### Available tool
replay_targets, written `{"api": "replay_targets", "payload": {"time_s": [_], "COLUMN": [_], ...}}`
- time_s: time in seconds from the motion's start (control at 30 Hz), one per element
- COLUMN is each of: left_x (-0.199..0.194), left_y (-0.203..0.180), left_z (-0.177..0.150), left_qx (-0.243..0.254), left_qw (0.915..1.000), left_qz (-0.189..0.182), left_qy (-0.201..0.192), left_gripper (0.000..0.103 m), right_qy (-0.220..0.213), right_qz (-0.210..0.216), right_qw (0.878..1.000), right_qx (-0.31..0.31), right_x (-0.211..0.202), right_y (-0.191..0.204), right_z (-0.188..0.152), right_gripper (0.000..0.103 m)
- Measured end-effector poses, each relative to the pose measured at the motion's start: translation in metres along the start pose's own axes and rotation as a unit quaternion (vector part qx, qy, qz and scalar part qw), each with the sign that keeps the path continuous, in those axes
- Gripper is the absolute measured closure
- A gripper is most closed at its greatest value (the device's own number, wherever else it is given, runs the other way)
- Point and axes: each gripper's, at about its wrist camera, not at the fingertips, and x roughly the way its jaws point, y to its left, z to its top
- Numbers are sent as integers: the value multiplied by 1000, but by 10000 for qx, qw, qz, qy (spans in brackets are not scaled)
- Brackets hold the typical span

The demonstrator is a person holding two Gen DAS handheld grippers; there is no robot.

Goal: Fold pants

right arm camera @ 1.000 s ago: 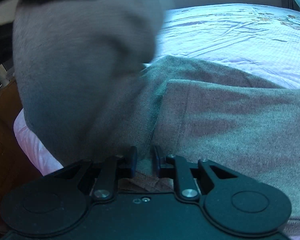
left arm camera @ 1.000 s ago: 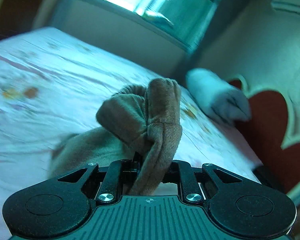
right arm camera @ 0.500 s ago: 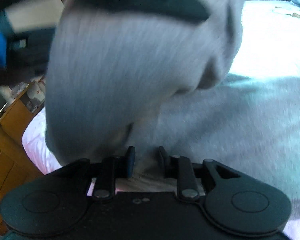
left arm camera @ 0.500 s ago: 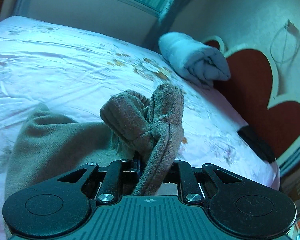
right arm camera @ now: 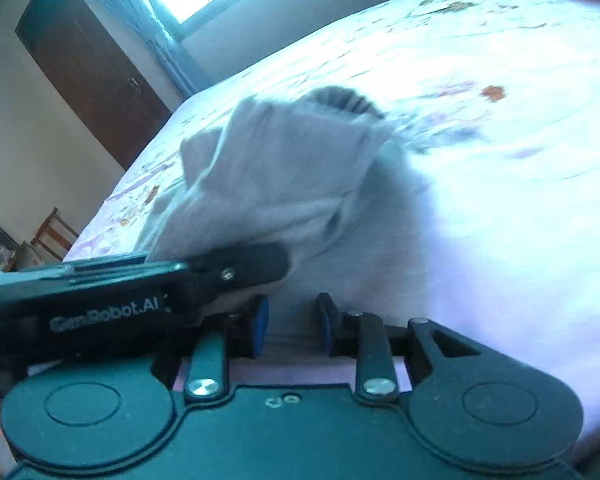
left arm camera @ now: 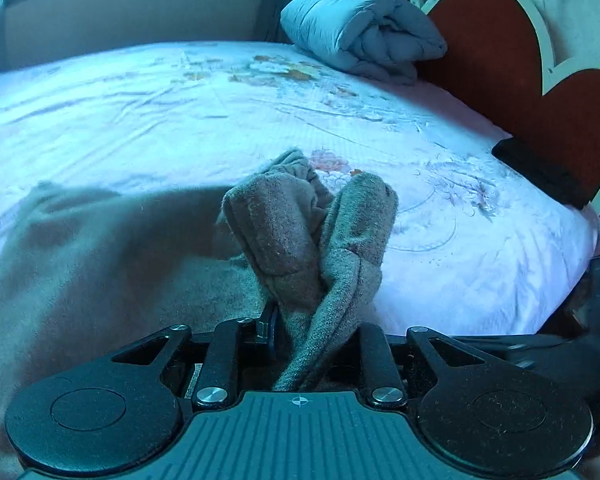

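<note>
Clearly the risk is the bunched hem slipping free before the fold lies flat, since both jaws are opening. The brown fleece pants point(left arm camera: 112, 264) sprawl across the lower left of the pink floral bedsheet point(left arm camera: 180, 112). The left gripper point(left arm camera: 314, 320) pinches a thick wad of them narrowly; the right gripper point(right arm camera: 292, 326) stands slightly apart, with cloth between its pads.

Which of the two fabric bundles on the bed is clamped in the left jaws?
The brown pants: their bunched end rises straight out of the left gripper, whose jaws are opening. The grey-blue quilt lies rolled up, far off by the headboard, untouched.
</note>
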Motion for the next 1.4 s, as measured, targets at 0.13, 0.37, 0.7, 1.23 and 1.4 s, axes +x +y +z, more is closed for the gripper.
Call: {"api": "replay_targets", "payload": {"time_s": [0.13, 0.37, 0.7, 1.23, 1.4], "left_x": [-9, -22, -46, -38, -36], "left_y": [-7, -6, 96, 122, 121], "left_z": [9, 22, -6, -41, -38], "left_qx": [4, -325, -1513, -2017, -2003], "left_qw": [10000, 9984, 9871, 9771, 9763], "left_qz": [-15, -421, 494, 672, 794], "left_qy": [27, -173, -167, 111, 206], "left_gripper": [69, 27, 27, 27, 27], "right_qy": [-249, -935, -238, -166, -204], "right_qz": [-291, -393, -182, -379, -352], "right_qw": [9983, 9917, 9974, 9991, 9991], "right_qx": [446, 786, 654, 115, 101], "right_x": [-36, -75, -41, -45, -58], "right_y": [-26, -43, -19, 1, 0], "right_z": [7, 40, 42, 37, 33], "right_gripper": [71, 67, 61, 90, 91]}}
